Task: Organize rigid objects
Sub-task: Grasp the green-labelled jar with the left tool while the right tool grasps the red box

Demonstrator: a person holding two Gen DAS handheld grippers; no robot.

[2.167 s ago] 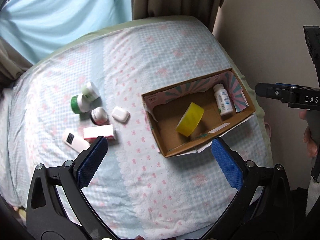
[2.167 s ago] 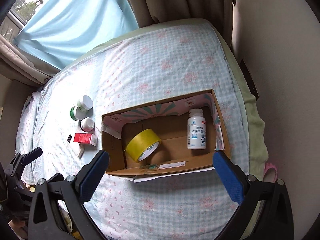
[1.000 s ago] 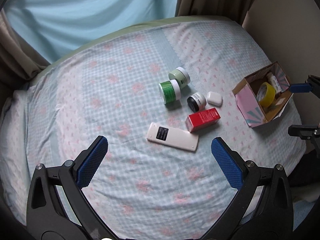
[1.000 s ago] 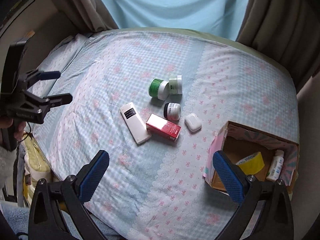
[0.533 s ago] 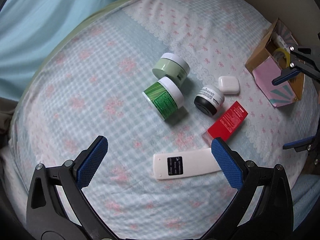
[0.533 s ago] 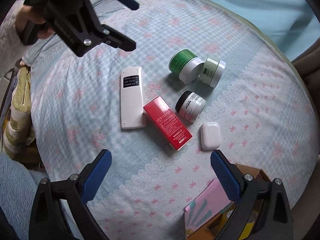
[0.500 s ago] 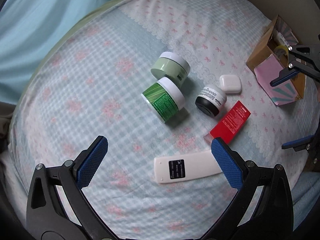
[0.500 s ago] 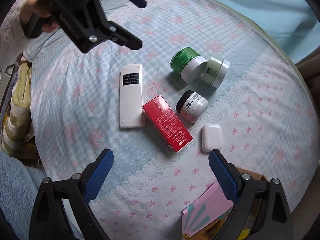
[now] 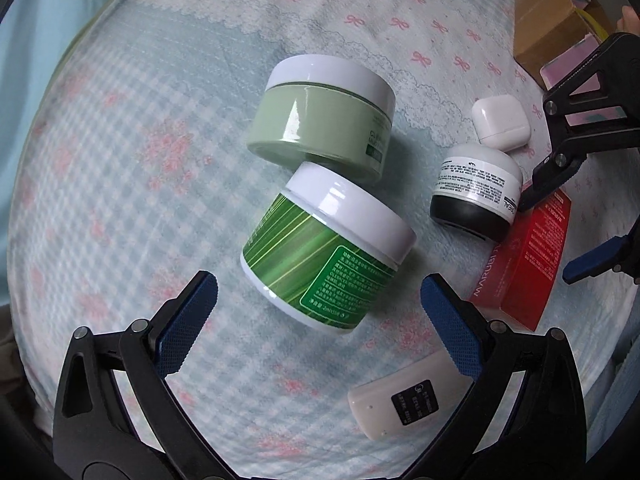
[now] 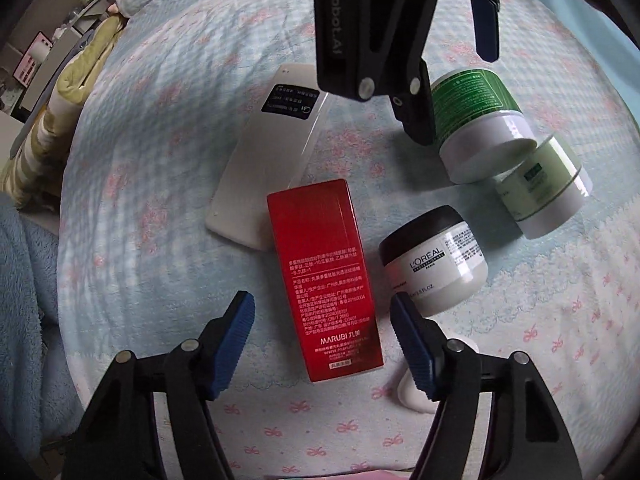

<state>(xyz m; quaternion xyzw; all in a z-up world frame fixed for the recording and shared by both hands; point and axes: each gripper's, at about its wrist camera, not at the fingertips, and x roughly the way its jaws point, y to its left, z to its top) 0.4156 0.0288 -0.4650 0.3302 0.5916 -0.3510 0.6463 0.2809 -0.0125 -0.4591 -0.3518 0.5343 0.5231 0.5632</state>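
Observation:
My left gripper [image 9: 318,308] is open and hovers just above a dark green striped jar [image 9: 326,254] lying on its side on the bed. A pale green jar [image 9: 322,118] lies behind it. My right gripper [image 10: 322,334] is open, its jaws either side of the near end of a red box [image 10: 324,276]. A black-lidded white jar [image 10: 434,260], the white remote [image 10: 272,152] and a white earbud case [image 9: 500,122] lie close by. The striped jar also shows in the right wrist view [image 10: 474,118].
The cardboard box [image 9: 548,20] stands at the far right of the bed in the left wrist view. A pink-and-blue checked bedspread [image 9: 140,160] covers the bed. A yellow striped bundle [image 10: 60,120] and blue fleece [image 10: 24,280] lie off the bed's left side.
Both grippers have dropped close to the items. The left has closed in over the striped green jar, the right over the red box, with its jaws narrower than before.

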